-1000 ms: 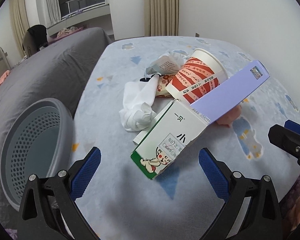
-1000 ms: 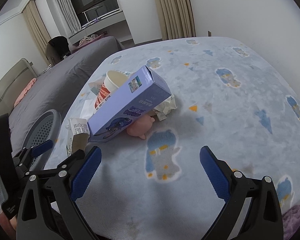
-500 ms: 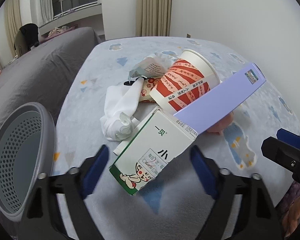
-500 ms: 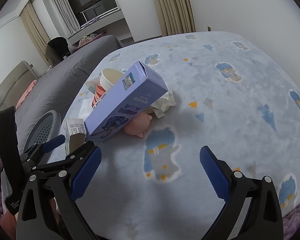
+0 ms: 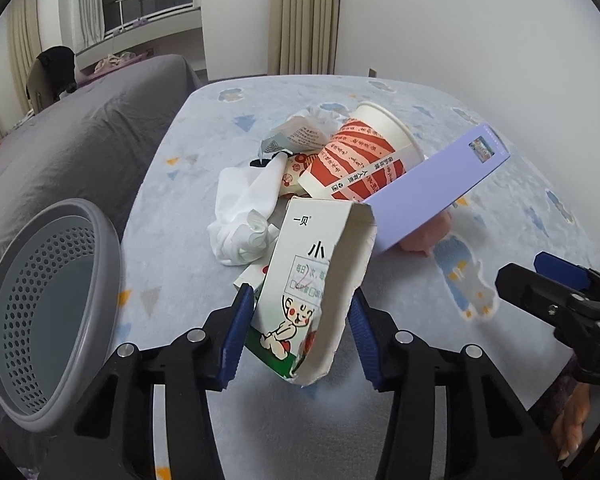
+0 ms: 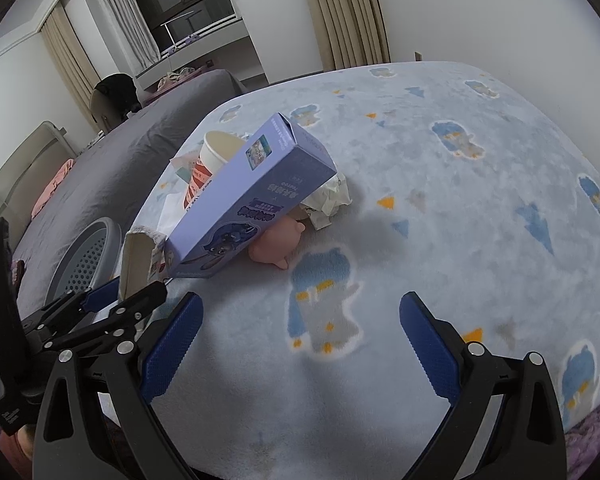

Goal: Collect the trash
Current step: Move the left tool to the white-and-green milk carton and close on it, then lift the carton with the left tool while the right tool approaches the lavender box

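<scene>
My left gripper (image 5: 302,334) has just been closing its jaws around the white carton (image 5: 314,280), which now sits between the blue pads (image 5: 236,336). The left pad touches the carton's side; whether the right pad presses yet I cannot tell. The carton's torn open end points toward me, and its far end leans into the trash pile on the bed (image 5: 380,92). A purple box (image 5: 432,188) rests slanted across the pile, over a red-striped cup (image 5: 364,160) lying on its side. A white wad (image 5: 244,216) lies left of the carton and a pink toy (image 6: 276,244) under the purple box. The grey bin (image 5: 48,304) stands at the left. My right gripper (image 6: 300,348) hangs over bare blanket, jaws wide with nothing between them.
</scene>
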